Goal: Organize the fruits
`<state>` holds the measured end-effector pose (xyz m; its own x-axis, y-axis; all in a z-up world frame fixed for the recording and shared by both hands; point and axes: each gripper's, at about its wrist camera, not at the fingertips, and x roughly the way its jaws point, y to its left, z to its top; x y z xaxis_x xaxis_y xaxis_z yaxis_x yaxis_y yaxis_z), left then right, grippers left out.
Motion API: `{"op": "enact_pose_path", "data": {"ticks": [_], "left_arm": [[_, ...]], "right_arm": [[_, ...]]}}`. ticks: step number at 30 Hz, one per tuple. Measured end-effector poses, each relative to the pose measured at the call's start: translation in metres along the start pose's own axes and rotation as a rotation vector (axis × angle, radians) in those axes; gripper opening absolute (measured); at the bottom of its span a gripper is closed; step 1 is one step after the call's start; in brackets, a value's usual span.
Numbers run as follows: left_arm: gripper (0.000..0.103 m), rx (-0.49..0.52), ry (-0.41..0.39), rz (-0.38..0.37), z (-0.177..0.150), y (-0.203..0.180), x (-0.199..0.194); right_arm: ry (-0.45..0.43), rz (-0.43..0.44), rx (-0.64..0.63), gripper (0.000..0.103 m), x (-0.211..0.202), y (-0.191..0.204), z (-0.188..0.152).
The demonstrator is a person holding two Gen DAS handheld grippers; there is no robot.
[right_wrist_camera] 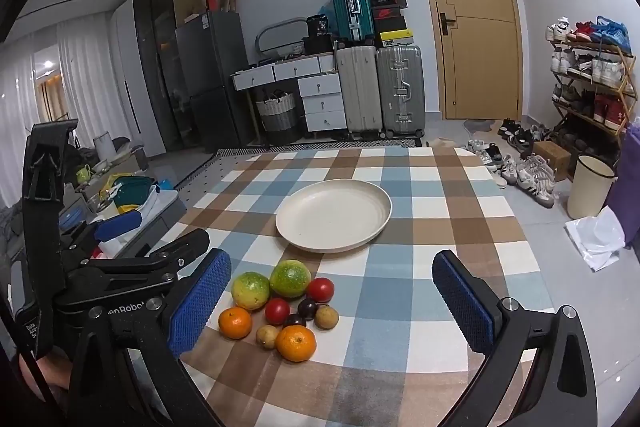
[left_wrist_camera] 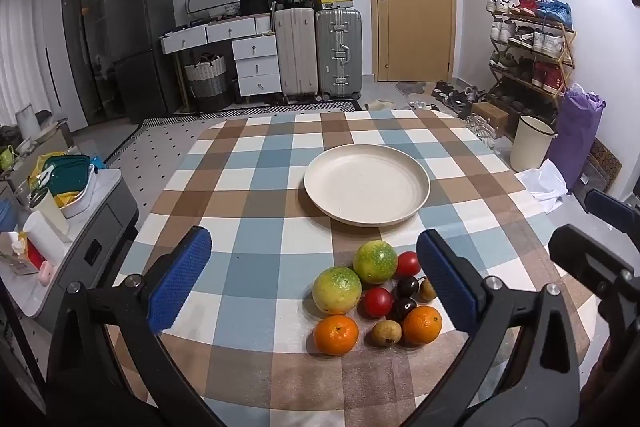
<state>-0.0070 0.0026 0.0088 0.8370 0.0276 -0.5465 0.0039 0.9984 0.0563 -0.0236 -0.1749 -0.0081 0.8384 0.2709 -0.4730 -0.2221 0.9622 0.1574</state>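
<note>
A cluster of fruit lies on the checkered tablecloth near the front edge: two green-yellow fruits (left_wrist_camera: 375, 261) (left_wrist_camera: 337, 289), two oranges (left_wrist_camera: 336, 334) (left_wrist_camera: 422, 324), two red tomatoes (left_wrist_camera: 377, 301), two dark plums (left_wrist_camera: 403, 308) and two small brown fruits (left_wrist_camera: 386, 332). A cream plate (left_wrist_camera: 366, 184) sits empty behind them. My left gripper (left_wrist_camera: 314, 281) is open above the table, the fruit near its right finger. My right gripper (right_wrist_camera: 331, 303) is open, the fruit (right_wrist_camera: 290, 278) by its left finger, the plate (right_wrist_camera: 333, 214) beyond.
The table (left_wrist_camera: 248, 155) has a blue, brown and white checkered cloth. A grey side cabinet (left_wrist_camera: 86, 227) with clutter stands to the left. Suitcases (left_wrist_camera: 318, 51), drawers and a door are at the back; a shoe rack (left_wrist_camera: 532, 47) and a bin (left_wrist_camera: 532, 143) are at the right.
</note>
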Motion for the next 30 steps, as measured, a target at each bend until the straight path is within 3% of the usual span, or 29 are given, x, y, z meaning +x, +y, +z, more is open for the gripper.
{"op": "enact_pose_path", "data": {"ticks": [30], "left_arm": [[0.103,-0.007,0.0,0.012,-0.0011,0.0043,-0.0009]], "right_arm": [[-0.004,0.025,-0.023,0.103,0.0005,0.004,-0.0001]]}}
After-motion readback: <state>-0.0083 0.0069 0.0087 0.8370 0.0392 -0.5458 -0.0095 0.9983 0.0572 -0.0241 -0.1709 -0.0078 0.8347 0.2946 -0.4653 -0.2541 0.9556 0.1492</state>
